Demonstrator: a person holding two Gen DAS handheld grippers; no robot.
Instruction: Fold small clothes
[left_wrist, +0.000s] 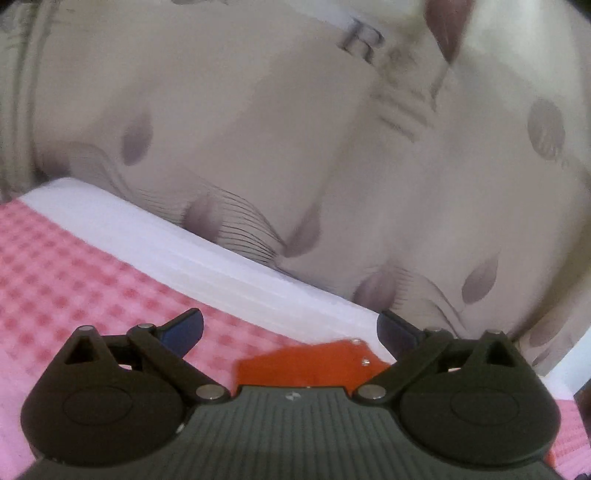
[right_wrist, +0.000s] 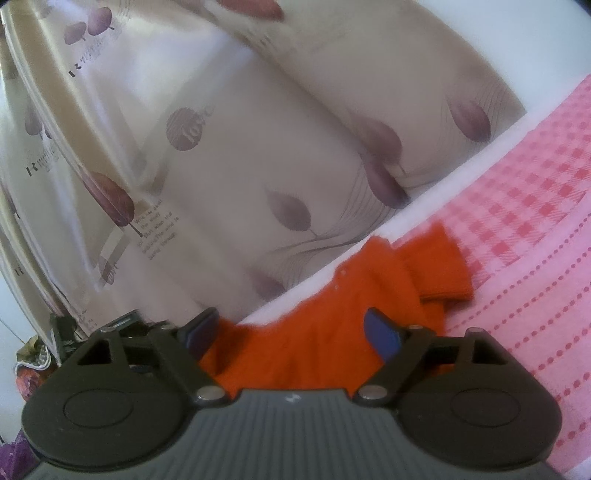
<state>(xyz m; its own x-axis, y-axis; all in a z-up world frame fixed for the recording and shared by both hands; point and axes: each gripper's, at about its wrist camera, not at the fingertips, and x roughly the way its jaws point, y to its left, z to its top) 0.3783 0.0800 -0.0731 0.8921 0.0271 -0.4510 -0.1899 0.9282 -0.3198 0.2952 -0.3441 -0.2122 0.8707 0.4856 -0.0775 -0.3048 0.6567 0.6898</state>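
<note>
A: Right wrist view. The right gripper is being held with its jaws standing wide apart, nothing being pinched by the blue pads. The orange garment is being seen between and beyond the fingers, lying rumpled (a folded flap lying off to the right) on the pink checked cloth.

B: Is contact being made with the garment?

A: That cannot be told; the cloth is being overlapped by the right pad in the picture, but no pressing is being shown.

B: Left wrist view?

A: The left gripper is also being held with jaws spread apart, nothing being caught between them. Only a corner of the orange garment is being shown, just ahead of the gripper body, on the pink checked cloth. A white edge is being seen running beside the cloth, with a beige curtain printed with purple leaves hanging behind (somewhat blurred).
</note>
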